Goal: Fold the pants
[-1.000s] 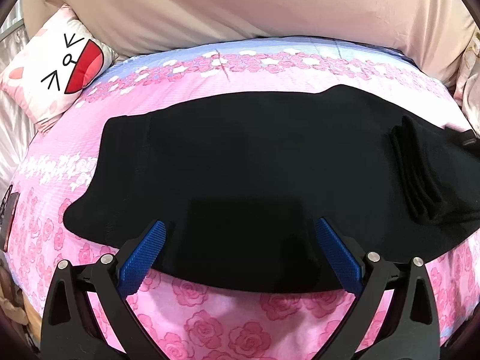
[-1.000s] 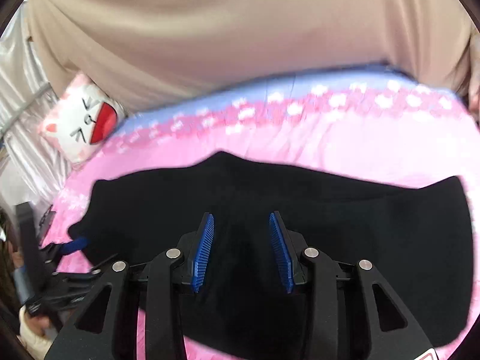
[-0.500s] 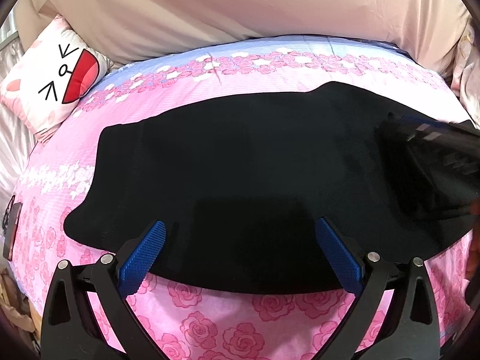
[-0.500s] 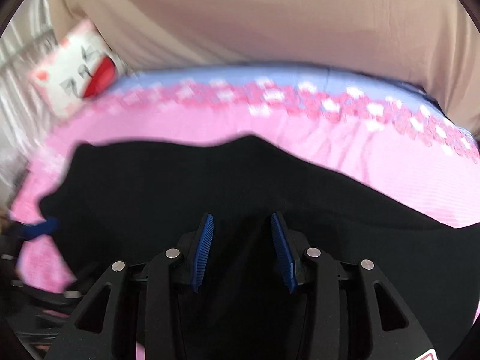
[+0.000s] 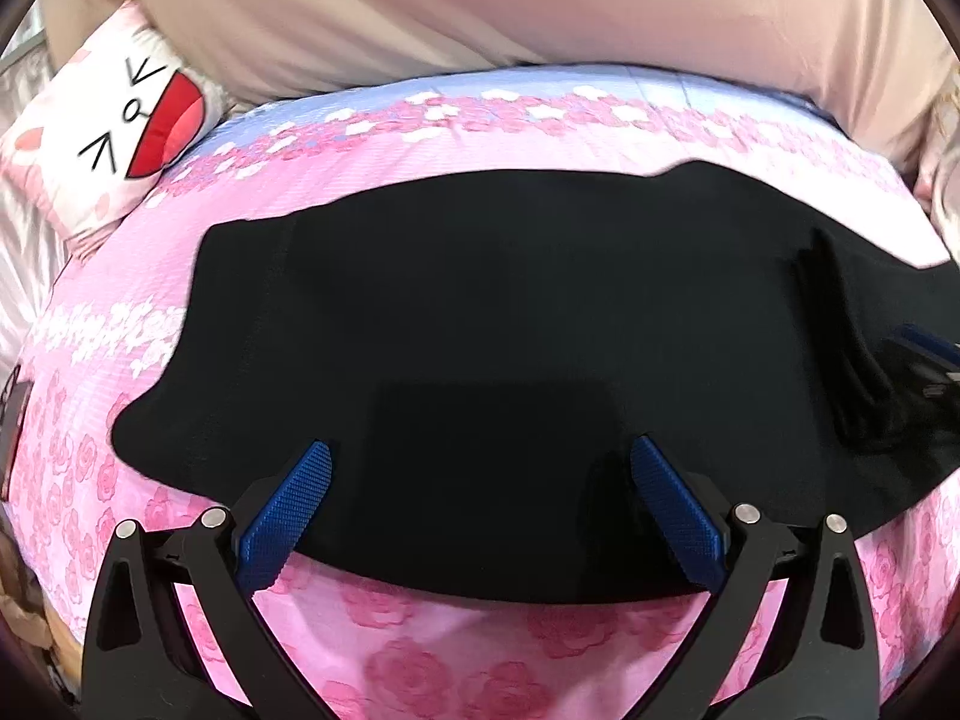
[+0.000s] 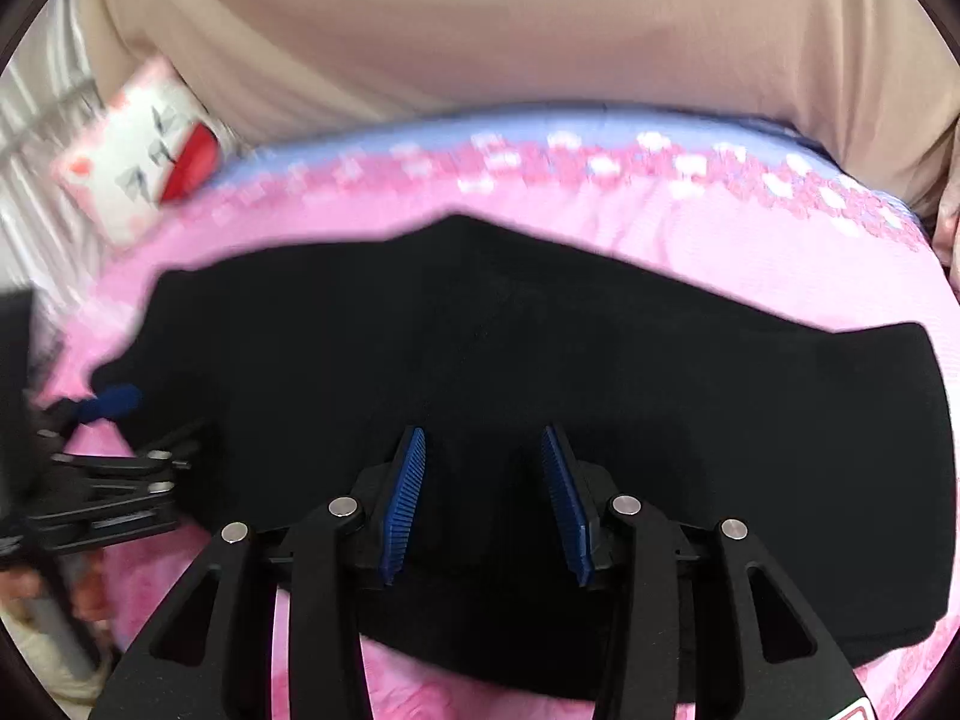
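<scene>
Black pants (image 5: pixel 492 324) lie flat across the pink rose bedsheet (image 5: pixel 456 654), long side left to right. A small fold ridge (image 5: pixel 840 324) rises near their right end. My left gripper (image 5: pixel 480 456) is wide open and empty, its blue pads over the pants' near edge. My right gripper (image 6: pixel 483 438) is partly open and empty, low over the middle of the pants (image 6: pixel 540 360). The right gripper's tip shows at the right edge of the left wrist view (image 5: pixel 924 360). The left gripper shows at the left of the right wrist view (image 6: pixel 108 468).
A white cartoon-face pillow (image 5: pixel 114 132) leans at the bed's far left corner. A beige cover (image 5: pixel 540 18) rises behind the bed. A dark flat object (image 5: pixel 12 420) lies at the left edge of the sheet.
The right gripper swung sideways over the pants and drew back toward their right end; its view is motion-blurred. The left gripper stayed open at the near edge, shifting only slightly.
</scene>
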Tool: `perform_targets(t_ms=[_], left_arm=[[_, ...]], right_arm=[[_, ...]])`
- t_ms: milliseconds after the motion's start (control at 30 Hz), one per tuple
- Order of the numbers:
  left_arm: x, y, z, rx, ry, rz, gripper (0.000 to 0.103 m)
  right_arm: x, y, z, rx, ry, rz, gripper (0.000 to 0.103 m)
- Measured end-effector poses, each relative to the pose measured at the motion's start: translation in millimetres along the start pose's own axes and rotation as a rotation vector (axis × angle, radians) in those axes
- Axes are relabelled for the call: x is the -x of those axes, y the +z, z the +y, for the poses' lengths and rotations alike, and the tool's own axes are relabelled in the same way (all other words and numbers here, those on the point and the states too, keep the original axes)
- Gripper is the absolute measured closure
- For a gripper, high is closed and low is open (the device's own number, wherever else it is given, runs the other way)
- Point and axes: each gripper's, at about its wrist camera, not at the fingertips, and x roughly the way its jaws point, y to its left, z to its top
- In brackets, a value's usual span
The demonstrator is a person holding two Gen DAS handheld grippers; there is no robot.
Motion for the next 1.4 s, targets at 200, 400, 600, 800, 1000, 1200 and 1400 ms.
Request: perform_targets(t_ms=[200, 400, 600, 800, 1000, 1200, 1400], left_arm=[[8, -3, 65, 0.184, -0.153, 0.001, 0.005], [16, 0, 41, 0.107, -0.069, -0.030, 0.005], [13, 4, 12, 0.024, -0.043, -0.023, 0.005], [24, 6, 37, 0.114, 0.024, -0.063, 0.005], [17, 0, 121, 0.385, 0.108, -0.023, 0.005], [-15, -19, 153, 0.563, 0.011, 0.016, 0.005], [-21, 3, 130, 0.502, 0.037, -0.056, 0.082]], right_arm=[[46, -11, -56, -0.074, -0.154, -0.056, 0.059], [57, -58, -166, -0.292, -0.191, -0.045, 0.072], [79, -42, -156, -0.291, -0.220, -0.077, 0.059], [73, -42, -150, -0.304, -0.248, -0.098, 0.056], [53, -27, -97, -0.176, -0.181, -0.094, 0.041], [31, -27, -66, -0.124, -0.124, -0.042, 0.041], [46, -32, -68, -0.134, -0.157, -0.058, 0.040]])
